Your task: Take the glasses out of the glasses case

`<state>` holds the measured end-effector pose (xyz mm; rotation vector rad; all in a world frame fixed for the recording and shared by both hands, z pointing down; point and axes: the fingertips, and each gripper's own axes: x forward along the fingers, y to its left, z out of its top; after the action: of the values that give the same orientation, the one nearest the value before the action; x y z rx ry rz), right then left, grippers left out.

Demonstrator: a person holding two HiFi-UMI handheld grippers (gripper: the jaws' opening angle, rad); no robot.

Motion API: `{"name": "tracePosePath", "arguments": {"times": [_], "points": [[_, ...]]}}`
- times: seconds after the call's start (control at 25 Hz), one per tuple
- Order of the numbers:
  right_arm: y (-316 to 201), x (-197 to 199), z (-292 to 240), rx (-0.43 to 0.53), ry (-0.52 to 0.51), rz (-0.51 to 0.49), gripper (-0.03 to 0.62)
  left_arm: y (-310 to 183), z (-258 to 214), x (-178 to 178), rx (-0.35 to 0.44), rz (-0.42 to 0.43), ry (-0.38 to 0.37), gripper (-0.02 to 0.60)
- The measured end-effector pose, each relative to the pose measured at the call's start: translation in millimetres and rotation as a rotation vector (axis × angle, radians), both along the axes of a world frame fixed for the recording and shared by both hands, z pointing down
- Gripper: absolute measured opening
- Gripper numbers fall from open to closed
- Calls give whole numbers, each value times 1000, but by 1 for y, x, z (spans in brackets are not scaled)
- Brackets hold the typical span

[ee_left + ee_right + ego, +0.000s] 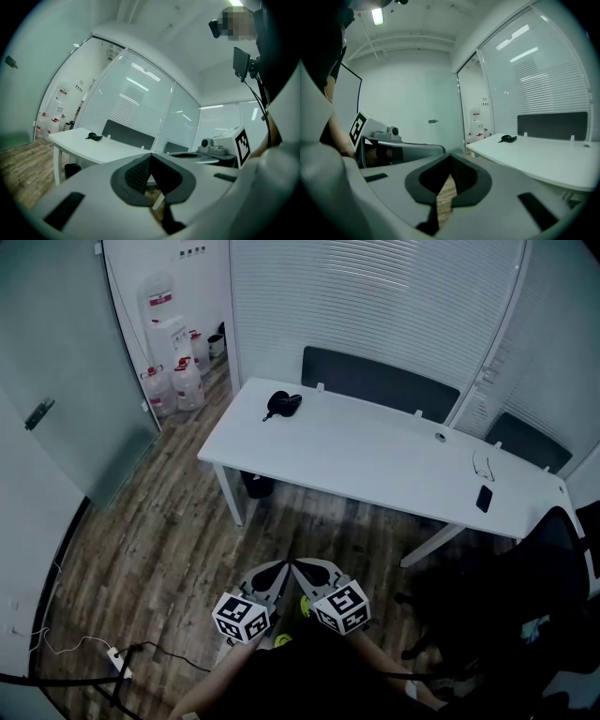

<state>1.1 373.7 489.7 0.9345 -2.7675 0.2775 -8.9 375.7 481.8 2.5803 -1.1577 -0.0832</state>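
left gripper: i see my left gripper (150, 156) clenched, the two dark pads meeting at the tips with nothing between them.
right gripper: my right gripper (451, 158) is clenched too and empty; only wooden floor (169, 540) shows through the slit under its tips.
position: in the head view both are held low, close to the body, tips nearly touching each other, well apart from the table (375, 456).
glasses case: a dark glasses case (281, 404) lies at the far left end of the white table; i cannot tell whether it is open.
other end: a thin frame (483, 465) that looks like glasses lies near the right end, with a black phone (484, 498) just beside it.
room: water jugs (173, 381) stand in the left corner, and a black chair (553, 549) is at the right.
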Motion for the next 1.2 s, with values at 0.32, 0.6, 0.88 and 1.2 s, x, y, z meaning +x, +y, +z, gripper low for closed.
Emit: {"name": "tracePosePath", "arguments": {"times": [0.32, 0.6, 0.88, 1.2], "points": [[-10, 5, 8, -37, -1, 44, 17, -3, 5, 6, -9, 27, -1, 6], [-27, 1, 18, -102, -22, 37, 17, -18, 13, 1, -42, 5, -1, 6], [-65, 0, 31, -152, 0, 23, 18, -47, 12, 7, -34, 8, -19, 6], [-132, -3, 31, -156, 8, -33, 18, -112, 11, 7, -51, -55, -18, 6]]}}
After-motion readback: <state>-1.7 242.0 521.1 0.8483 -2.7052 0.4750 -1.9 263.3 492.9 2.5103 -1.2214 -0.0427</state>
